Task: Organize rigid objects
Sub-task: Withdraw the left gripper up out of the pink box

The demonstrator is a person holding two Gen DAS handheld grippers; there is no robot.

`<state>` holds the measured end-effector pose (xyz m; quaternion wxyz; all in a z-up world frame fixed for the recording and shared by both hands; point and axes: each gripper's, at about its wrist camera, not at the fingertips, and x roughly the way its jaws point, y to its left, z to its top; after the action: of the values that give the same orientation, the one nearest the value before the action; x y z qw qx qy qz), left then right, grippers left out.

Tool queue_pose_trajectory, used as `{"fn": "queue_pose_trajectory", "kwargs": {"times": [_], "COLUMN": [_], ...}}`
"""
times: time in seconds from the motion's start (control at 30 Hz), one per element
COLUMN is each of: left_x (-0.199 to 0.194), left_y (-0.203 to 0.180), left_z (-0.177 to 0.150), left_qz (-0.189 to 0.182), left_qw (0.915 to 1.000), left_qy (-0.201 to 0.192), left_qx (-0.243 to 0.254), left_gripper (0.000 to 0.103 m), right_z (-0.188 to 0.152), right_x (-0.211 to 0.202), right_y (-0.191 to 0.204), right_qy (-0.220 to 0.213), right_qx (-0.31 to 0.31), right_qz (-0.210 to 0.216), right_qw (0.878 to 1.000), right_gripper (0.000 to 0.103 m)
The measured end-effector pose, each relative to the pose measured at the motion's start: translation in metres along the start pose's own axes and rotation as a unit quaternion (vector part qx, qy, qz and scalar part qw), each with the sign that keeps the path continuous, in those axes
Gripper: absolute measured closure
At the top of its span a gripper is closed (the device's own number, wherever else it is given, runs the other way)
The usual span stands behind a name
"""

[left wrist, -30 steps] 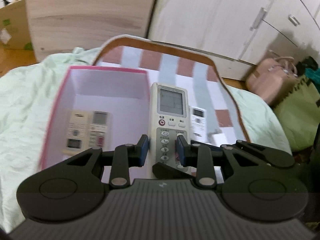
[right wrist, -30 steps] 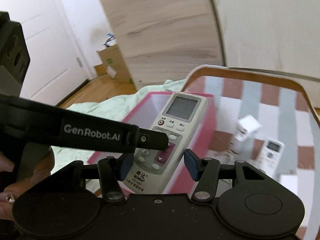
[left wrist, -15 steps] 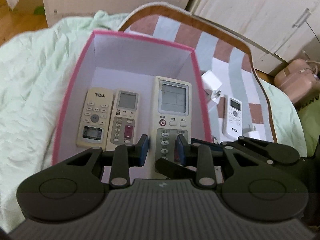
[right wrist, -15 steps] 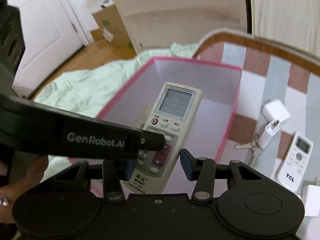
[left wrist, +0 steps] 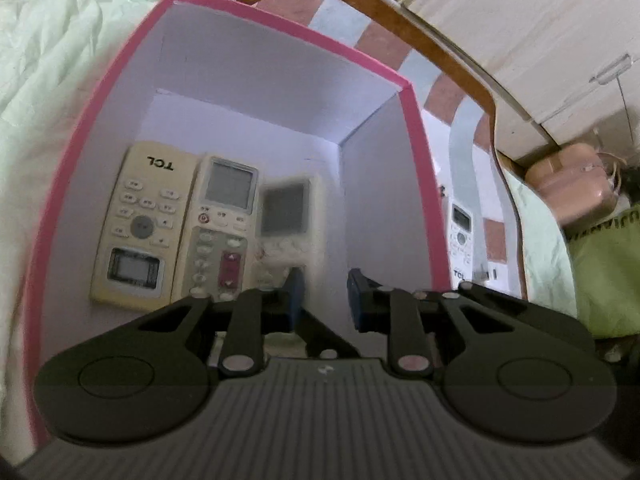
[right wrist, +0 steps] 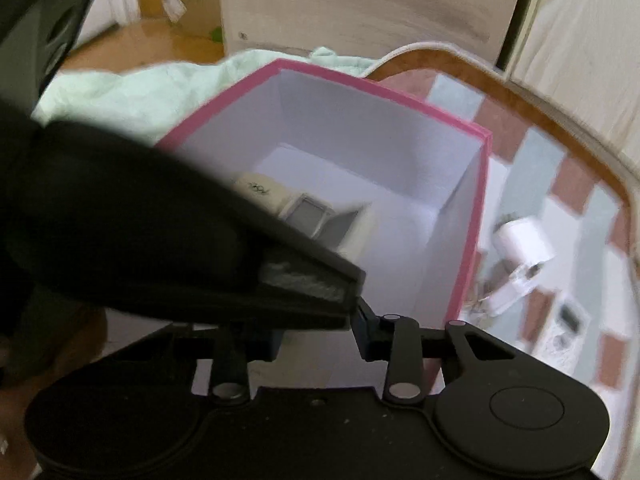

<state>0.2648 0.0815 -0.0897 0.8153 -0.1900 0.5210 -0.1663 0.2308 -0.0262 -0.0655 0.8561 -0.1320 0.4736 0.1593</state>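
Pale green bedding (left wrist: 44, 80) is lying under a pink box (left wrist: 416, 184) in the left wrist view, and a checked mat (left wrist: 460, 92) with a brown border is spread to the right of the box, below light cupboard doors. Three remotes are seen lying side by side on the white floor of the box: a cream TCL remote (left wrist: 140, 224) at the left, a grey-screened remote (left wrist: 222, 228) touching it in the middle, and a large white remote (left wrist: 286, 224), blurred, at the right. The left gripper (left wrist: 322, 300) is being held over the near end of the box with its jaws closing; nothing is seen pressed between the blue pads, and the large white remote is lying just beyond them, released. A small white remote (left wrist: 462, 240) is lying outside the box on the mat, and a pink bag (left wrist: 572, 188) is standing further right. In the right wrist view, the pink box (right wrist: 468, 240) is seen from above, with a wooden cabinet and a wooden floor behind it. The right gripper (right wrist: 316, 336) is closing, with nothing between its pads; its left side is being covered by the black body of the other tool. A white charger (right wrist: 520, 256) and the small white remote (right wrist: 564, 332) are lying on the checked mat (right wrist: 568, 184).
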Motion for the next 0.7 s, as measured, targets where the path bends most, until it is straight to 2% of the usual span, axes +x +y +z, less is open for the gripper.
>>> {"fn": "queue_pose_trajectory", "kwargs": {"times": [0.13,0.27,0.37,0.47,0.7], "left_x": [0.006,-0.003,-0.02,-0.036,-0.077], "left_y": [-0.002,-0.005,-0.01,-0.021,-0.063], "left_z": [0.002,-0.001,-0.002,-0.004,-0.016], "left_qz": [0.018,0.022,0.038,0.058,0.063], "left_qw": [0.9998,0.9996,0.9985,0.996,0.9887], "left_qy": [-0.007,-0.014,-0.024,-0.036,-0.064], "left_qx": [0.004,0.01,0.031,0.058,0.12], "left_gripper": [0.081,0.081,0.08,0.08,0.078], "right_z": [0.005,-0.007,-0.023,-0.037,-0.069], "right_x": [0.003,-0.013,-0.038,-0.067,-0.135], "right_y": [-0.008,-0.028,-0.043,-0.062,-0.118], "right_qy": [-0.015,-0.037,-0.08,-0.122,-0.172], "right_qx": [0.006,0.054,0.06,0.066,0.124], "right_qz": [0.001,0.056,0.086,0.097,0.118], "right_qw": [1.0,0.996,0.991,0.986,0.97], "right_gripper": [0.067,0.066,0.066,0.064,0.063]}}
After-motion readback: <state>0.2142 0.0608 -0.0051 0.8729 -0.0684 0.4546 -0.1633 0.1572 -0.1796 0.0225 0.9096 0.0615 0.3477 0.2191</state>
